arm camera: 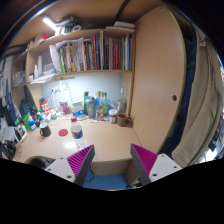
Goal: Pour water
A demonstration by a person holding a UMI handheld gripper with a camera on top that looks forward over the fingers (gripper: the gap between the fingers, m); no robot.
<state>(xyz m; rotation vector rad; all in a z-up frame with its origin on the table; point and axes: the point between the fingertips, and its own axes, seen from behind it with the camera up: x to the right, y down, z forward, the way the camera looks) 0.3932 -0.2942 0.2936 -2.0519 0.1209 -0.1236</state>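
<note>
Several bottles (100, 106) at desk (105, 138) back, well beyond gripper (108, 163); fingers spread, empty. Bottle likely light, smooth, slippery; take mid-body, squeeze gently.

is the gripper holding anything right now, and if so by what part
Nothing is held. The gripper is open, its pink-padded fingers apart with only bare space between them, raised above the wooden desk. The bottles stand far beyond the fingers, untouched.

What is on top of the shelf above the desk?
Books stand in a row on the shelf. Whatever is behind them is hidden. The open jaws are far from it.
</note>
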